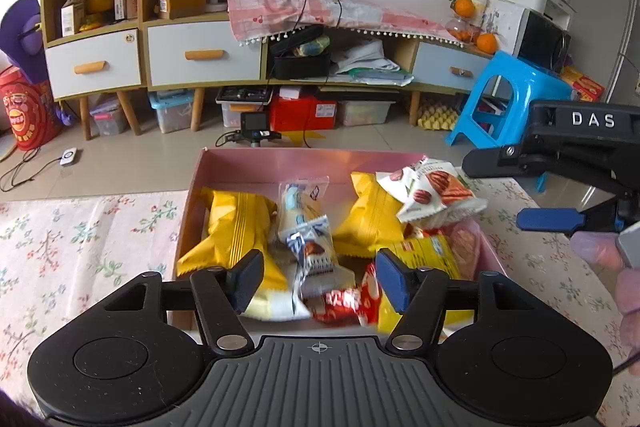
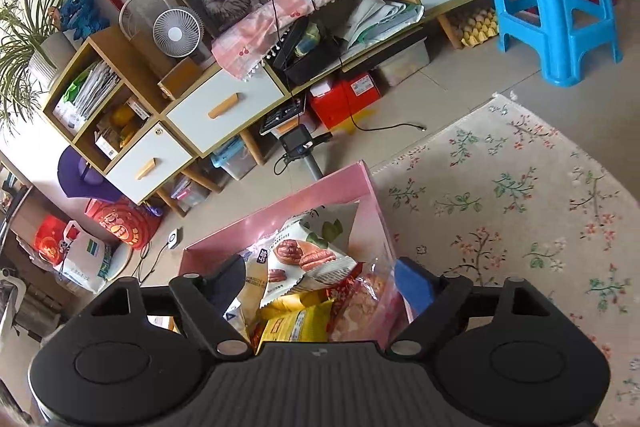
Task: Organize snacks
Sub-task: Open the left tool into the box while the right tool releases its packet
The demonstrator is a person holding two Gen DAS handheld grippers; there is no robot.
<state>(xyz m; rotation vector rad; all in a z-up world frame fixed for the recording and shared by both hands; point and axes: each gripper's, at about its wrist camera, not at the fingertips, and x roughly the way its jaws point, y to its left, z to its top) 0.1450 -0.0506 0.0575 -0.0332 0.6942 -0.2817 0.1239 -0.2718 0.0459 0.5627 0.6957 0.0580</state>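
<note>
Snacks fill my pink box (image 1: 224,167): two puffy yellow packets (image 1: 236,227), a slim white-and-blue wrapped bar (image 1: 306,227), a red wrapper (image 1: 348,301) at the near edge, a flatter yellow bag (image 1: 424,255), and a white pouch printed with nuts (image 1: 432,195) perched on top at the right. I judge all of them light, air-filled and crinkly, with slick film that will slide under a shallow pinch, and whatever is inside probably crushes easily. I would take a packet across its crimped end seal or flat across its middle, with gentle pressure. My left gripper (image 1: 320,277) hovers over the near end of the box, jaws about halfway apart with nothing clamped; the bar and red wrapper lie below the gap. My right gripper (image 2: 320,285) stands wider open over the nut pouch (image 2: 308,255), also holding nothing. The box sits on a floral cloth (image 1: 80,239) covering the table.
</note>
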